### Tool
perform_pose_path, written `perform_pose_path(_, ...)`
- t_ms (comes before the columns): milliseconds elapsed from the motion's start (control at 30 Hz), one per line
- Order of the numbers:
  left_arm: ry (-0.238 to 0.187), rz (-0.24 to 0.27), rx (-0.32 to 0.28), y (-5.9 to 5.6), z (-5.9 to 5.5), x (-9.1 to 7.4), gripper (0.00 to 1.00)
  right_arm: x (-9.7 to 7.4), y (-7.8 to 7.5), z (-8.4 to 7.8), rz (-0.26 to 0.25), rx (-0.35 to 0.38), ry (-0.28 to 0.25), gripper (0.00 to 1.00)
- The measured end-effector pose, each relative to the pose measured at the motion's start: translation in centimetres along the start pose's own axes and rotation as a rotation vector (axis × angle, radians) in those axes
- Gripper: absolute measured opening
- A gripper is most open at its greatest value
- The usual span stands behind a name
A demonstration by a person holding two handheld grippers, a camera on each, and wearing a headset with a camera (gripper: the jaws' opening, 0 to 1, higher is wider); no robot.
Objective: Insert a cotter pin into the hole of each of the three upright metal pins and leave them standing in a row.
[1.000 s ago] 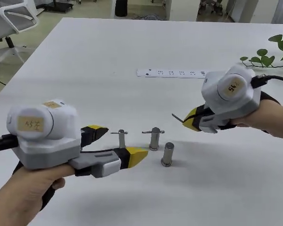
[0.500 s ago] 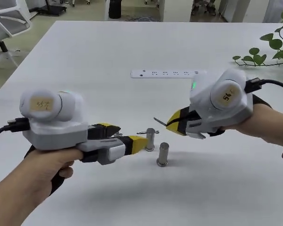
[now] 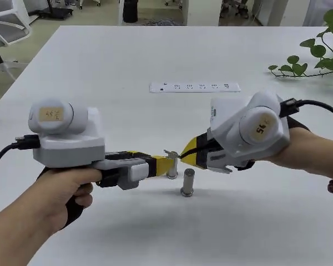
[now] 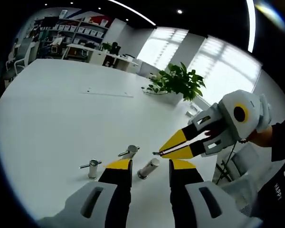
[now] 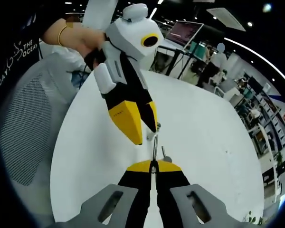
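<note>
Bright open-plan office around a broad white table (image 3: 100, 66), with a white power strip (image 3: 195, 87) lying mid-surface and a leafy green plant (image 4: 180, 81) near the far right edge. Beyond the far left corner, a pale office chair (image 3: 5, 26) on light flooring (image 3: 28, 55). Further back, tall daylit windows (image 4: 213, 71), stocked shelving (image 4: 80, 31), a lit monitor (image 5: 183, 32) and recessed ceiling lights (image 4: 180, 11).

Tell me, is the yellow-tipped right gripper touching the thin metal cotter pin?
Touching. In the right gripper view, the yellow-tipped right gripper has its jaws shut on the thin metal cotter pin, which pokes out between them.
</note>
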State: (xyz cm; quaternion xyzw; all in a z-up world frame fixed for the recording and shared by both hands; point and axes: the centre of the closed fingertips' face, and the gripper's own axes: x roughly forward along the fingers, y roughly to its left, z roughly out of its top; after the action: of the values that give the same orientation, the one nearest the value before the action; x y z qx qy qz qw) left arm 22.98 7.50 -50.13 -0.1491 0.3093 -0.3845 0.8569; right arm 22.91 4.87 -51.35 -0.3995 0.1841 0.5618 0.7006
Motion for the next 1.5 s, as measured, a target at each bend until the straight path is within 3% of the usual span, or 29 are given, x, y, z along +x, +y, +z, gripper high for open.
perform_pose_path(300,-0.007,-0.048,-0.054,-0.9,0.3,0.3,0.14,0.1,0.6,0.6,0.014,-0.047,-0.007,0.00)
perform_pose_path(633,0.022,-0.043,-0.062,-0.9,-0.4,0.7,0.02,0.1,0.8,0.8,0.015,-0.056,-0.011,0.00)
perform_pose_path(1500,0.023,-0.046,-0.085,-0.9,-0.5,1.1,0.02,0.2,0.8,0.9,0.015,-0.071,-0.009,0.00)
